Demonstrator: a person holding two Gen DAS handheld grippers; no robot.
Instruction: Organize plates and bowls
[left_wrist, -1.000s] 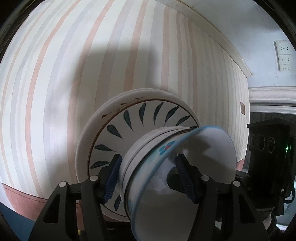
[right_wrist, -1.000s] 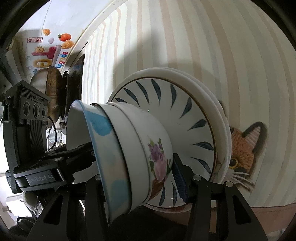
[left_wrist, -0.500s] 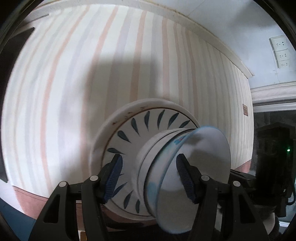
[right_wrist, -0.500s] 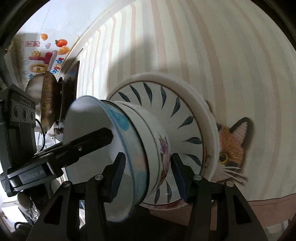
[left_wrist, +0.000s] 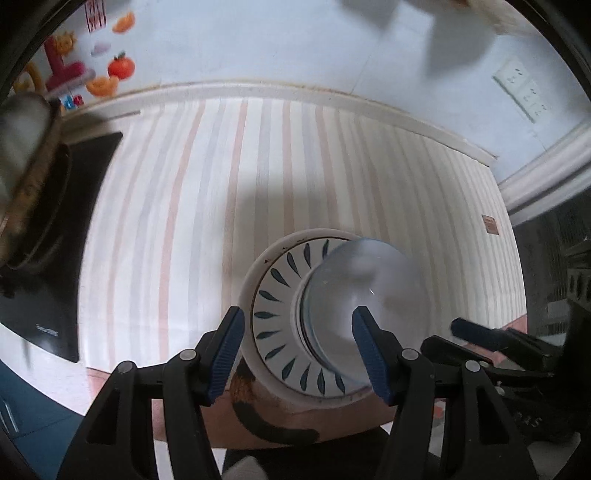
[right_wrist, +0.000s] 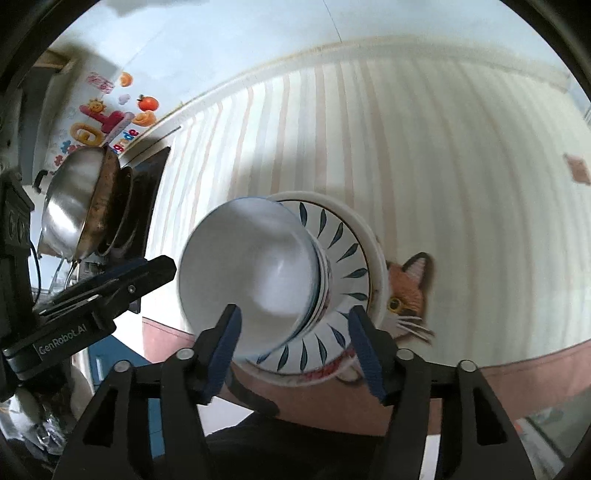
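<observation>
At the far left of the right wrist view, a metal bowl (right_wrist: 70, 199) sits on a black stovetop (right_wrist: 147, 192) at the edge of the striped tablecloth (right_wrist: 443, 184). Just right of it, the left gripper (right_wrist: 140, 273) enters that view as a black arm and stops short of the bowl stack; in its own view the left gripper (left_wrist: 299, 350) has its blue pads apart with nothing pressed between them, so it is released. At the centre, the stacked bowls (right_wrist: 251, 280) rest on a leaf-patterned plate (right_wrist: 347, 258), which itself lies on a larger white plate (right_wrist: 380, 280); the whole stack stands on the tablecloth near its pink border. The right gripper (right_wrist: 295, 350) is above the stack, its jaws opening; the bowls appear between the fingers in the view, but the pads do not touch them. To the right of the plates, a cat figure (right_wrist: 406, 291) is printed on the cloth, partly covered by the plate rim.
</observation>
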